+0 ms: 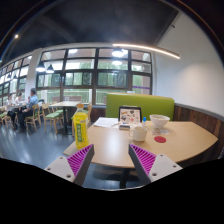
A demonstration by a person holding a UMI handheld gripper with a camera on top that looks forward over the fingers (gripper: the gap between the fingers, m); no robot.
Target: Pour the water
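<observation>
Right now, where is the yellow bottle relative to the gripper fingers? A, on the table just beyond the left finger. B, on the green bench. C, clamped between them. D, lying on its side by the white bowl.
A: the yellow bottle stands upright on the round table, just beyond the left finger; the gripper is open, holding nothing.

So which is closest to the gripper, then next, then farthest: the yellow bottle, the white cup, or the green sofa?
From the open gripper in the gripper view:
1. Yellow bottle, on the table's near edge, just beyond one finger.
2. White cup, farther in on the table, beyond the other finger.
3. Green sofa, behind the table.
</observation>
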